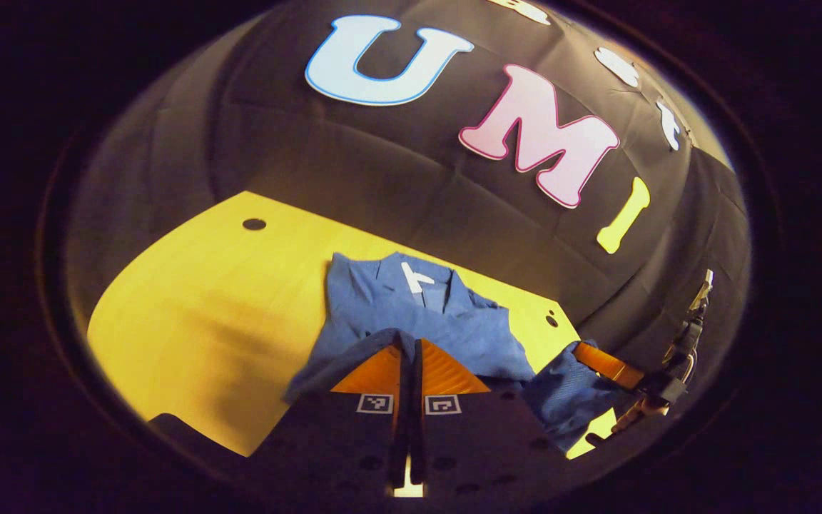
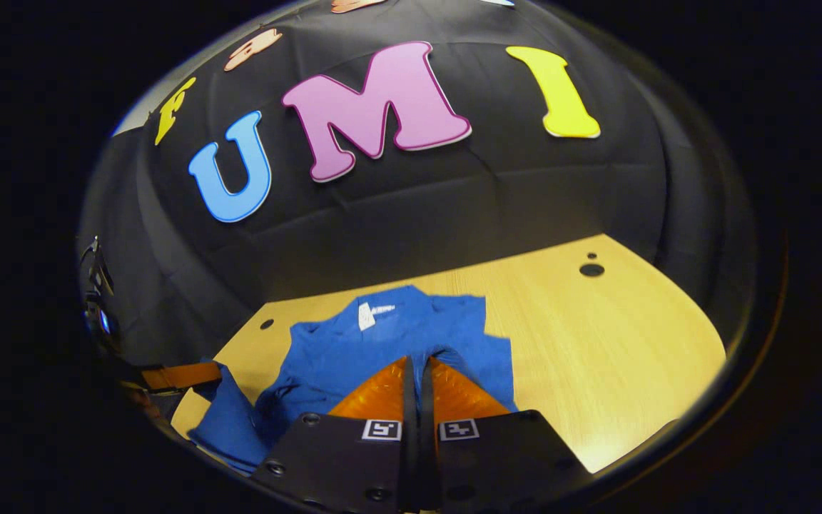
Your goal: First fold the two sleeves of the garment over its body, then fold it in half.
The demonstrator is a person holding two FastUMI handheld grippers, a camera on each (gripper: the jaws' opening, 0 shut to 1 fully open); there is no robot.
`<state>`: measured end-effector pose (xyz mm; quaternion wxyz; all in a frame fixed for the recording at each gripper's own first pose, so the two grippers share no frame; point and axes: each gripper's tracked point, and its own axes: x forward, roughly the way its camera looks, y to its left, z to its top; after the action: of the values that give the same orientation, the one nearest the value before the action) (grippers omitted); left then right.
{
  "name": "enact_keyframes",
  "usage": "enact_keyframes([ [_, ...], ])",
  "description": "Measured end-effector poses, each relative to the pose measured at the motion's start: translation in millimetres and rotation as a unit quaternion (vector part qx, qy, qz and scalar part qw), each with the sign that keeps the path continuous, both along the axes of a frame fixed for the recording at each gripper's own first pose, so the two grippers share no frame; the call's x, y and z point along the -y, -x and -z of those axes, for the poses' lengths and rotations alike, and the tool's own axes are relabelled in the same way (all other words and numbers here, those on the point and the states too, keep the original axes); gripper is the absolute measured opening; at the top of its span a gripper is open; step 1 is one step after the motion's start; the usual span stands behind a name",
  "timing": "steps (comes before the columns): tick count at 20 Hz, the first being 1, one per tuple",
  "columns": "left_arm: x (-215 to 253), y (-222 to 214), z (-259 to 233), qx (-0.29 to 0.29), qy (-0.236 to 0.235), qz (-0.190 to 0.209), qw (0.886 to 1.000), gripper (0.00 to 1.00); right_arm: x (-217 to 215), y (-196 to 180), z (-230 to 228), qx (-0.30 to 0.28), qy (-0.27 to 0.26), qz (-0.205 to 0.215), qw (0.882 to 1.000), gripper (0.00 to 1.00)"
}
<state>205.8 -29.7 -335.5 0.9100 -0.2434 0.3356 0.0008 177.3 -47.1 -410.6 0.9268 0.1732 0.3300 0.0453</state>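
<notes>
Fingers of my left gripper (image 1: 409, 350) pinch the blue shirt (image 1: 418, 314) low in the frame. My right gripper (image 2: 418, 368) pinches it too, bottom middle. Shirt lies on the yellow table (image 2: 596, 343).

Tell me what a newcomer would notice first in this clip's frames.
A blue collared shirt lies on the pale wooden table, collar toward the booth's black cloth wall, with a white tag at the neck. Both grippers are closed on its near hem: the left gripper and the right gripper each pinch blue fabric, lifting the edge. In the left gripper view, the right gripper also appears at the shirt's far corner.
</notes>
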Motion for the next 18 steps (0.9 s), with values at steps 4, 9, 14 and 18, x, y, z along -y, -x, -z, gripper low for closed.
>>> enact_keyframes([
  [4, -16, -95, -13, 0.069, 0.006, -0.006, 0.998, 0.0, 11, -80, 4, 0.041, 0.009, 0.016, 0.999, 0.05],
  [9, -59, -199, 10, 0.154, -0.04, -0.033, 0.987, 0.0, 30, -179, 43, 0.069, 0.077, 0.028, 0.994, 0.04],
  [14, -108, -242, 63, 0.118, -0.026, -0.104, 0.987, 0.31, 43, -231, 94, 0.051, 0.141, 0.036, 0.988, 0.35],
  [18, -113, -220, 77, 0.08, -0.071, -0.092, 0.99, 0.85, 48, -226, 74, 0.084, 0.161, 0.031, 0.983, 0.98],
])
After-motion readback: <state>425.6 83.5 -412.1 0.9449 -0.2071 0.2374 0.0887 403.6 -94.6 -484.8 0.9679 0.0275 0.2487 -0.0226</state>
